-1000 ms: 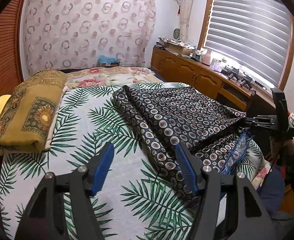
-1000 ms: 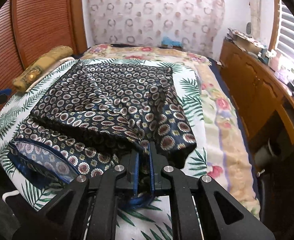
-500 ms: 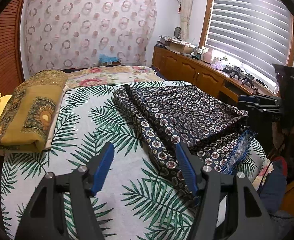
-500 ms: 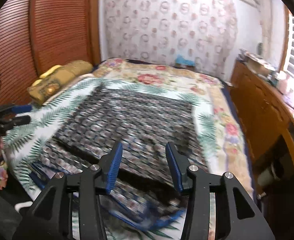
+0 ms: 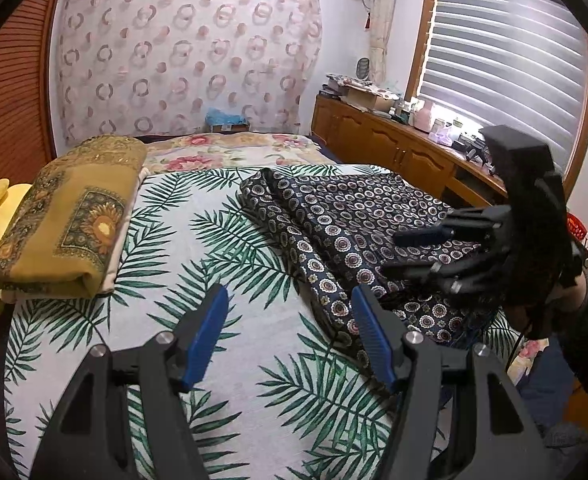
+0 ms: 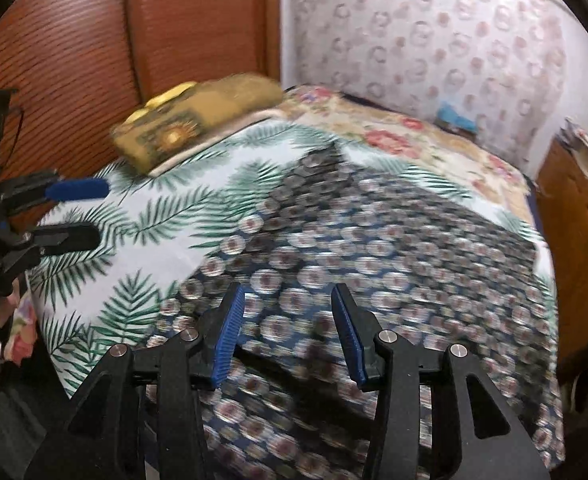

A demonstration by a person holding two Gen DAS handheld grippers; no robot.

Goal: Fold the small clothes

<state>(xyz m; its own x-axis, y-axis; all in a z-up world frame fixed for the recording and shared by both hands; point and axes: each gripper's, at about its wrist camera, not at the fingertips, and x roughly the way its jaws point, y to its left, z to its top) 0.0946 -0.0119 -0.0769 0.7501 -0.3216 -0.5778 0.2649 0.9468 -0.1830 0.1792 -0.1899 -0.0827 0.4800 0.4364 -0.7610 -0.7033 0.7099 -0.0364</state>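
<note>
A: Since the dark patterned garment (image 5: 357,220) lies partly folded on the palm-leaf sheet (image 5: 198,240), toward the bed's window side, what are the tools doing?

B: Neither holds it. The right gripper (image 6: 286,332) hovers over the cloth's near part, fingers wide apart, likely picking a fresh grip point.

A: And the other?

B: The left gripper (image 5: 290,332), also spread wide, hangs above bare sheet beside the garment's edge. The folded yellow blanket (image 5: 70,212) sits well apart.
</note>
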